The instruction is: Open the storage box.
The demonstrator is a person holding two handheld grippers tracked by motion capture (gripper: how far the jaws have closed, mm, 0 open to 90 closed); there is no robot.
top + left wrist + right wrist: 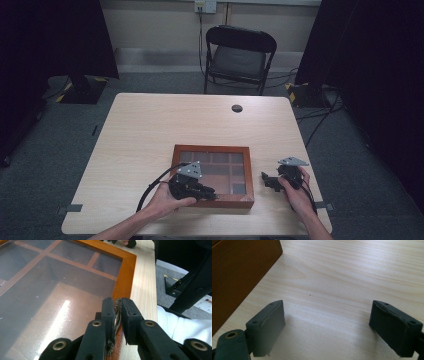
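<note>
while the left gripper (117, 315) pinches a metal clasp (117, 312) on the wooden box (125, 277), right gripper (327, 325) spread over table (352, 270)

Your left gripper (117, 312) has its black jaws pinched on a small brass-coloured metal latch (116, 315). The latch sits at the front edge of the glass-lidded brown wooden box (125, 277), on the pale wooden table (143, 287).

No lettering, label, brand mark or number can be read on anything here. The wooden glass-lidded box (212, 149) near the table's (150, 125) front edge carries no writing on its frame or pane, and the grippers' black jaws and grey plates are bare as well. The wall socket (205, 5) behind the folding chair (239, 55) is too small and dim to show any marking.
</note>
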